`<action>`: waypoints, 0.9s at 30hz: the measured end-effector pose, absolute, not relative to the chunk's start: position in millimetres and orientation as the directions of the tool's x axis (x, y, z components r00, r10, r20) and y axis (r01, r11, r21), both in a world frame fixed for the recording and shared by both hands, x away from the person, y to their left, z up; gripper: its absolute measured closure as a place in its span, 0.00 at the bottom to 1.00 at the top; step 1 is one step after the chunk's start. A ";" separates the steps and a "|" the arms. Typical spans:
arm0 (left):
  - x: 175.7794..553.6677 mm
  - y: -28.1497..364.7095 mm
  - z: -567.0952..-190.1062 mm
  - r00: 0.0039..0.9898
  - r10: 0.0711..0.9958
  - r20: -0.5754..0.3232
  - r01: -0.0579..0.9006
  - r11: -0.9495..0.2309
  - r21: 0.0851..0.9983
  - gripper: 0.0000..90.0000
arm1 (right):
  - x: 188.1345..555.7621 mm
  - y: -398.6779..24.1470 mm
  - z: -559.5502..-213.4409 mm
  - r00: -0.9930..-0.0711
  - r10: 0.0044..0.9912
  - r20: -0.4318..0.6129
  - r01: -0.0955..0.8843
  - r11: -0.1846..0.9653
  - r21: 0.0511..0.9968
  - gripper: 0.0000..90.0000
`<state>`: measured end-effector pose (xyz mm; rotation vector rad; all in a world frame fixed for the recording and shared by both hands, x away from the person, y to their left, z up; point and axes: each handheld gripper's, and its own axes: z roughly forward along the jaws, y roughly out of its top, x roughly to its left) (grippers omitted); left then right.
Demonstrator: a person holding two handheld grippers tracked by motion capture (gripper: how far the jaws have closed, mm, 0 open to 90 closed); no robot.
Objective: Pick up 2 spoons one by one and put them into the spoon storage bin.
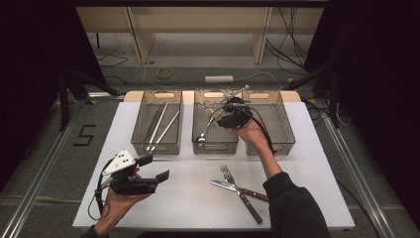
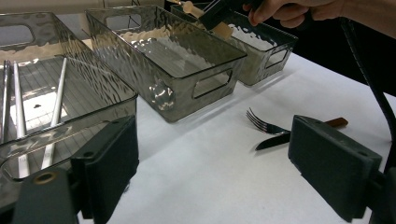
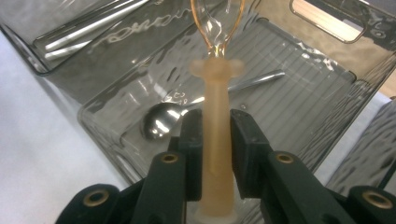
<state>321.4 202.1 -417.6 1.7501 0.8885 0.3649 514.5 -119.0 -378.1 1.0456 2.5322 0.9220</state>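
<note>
Right gripper (image 3: 212,140) above the middle bin (image 1: 215,144) near the desk's far edge, jaws clamped on a translucent-handled utensil (image 3: 215,116); left gripper (image 1: 148,168) level, jaws apart and empty.

The spoon (image 3: 215,140) in the black right gripper (image 3: 215,149) has a translucent amber handle. The bins (image 1: 214,144) are smoky grey with rippled walls, the table (image 1: 188,198) white; knife (image 1: 237,192) and fork (image 1: 233,179) handles are brown.
</note>
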 end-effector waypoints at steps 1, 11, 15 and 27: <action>321.5 202.1 -417.5 0.674 0.717 -0.177 0.383 -0.134 0.914 0.17 | 515.3 -118.5 -379.3 -0.709 0.705 0.014 0.550 0.540 0.638 0.85; 321.4 202.3 -417.4 0.674 0.718 -0.177 0.381 -0.132 0.915 0.17 | 520.2 -113.9 -388.5 -0.692 0.721 0.024 0.575 0.531 0.622 0.85; 321.4 202.4 -417.2 0.673 0.719 -0.176 0.381 -0.132 0.915 0.17 | 520.8 -112.7 -390.7 -0.686 0.727 0.028 0.584 0.528 0.616 0.85; 321.4 202.4 -417.0 0.673 0.719 -0.174 0.379 -0.133 0.916 0.17 | 523.4 -109.8 -398.2 -0.683 0.729 0.031 0.599 0.536 0.595 0.85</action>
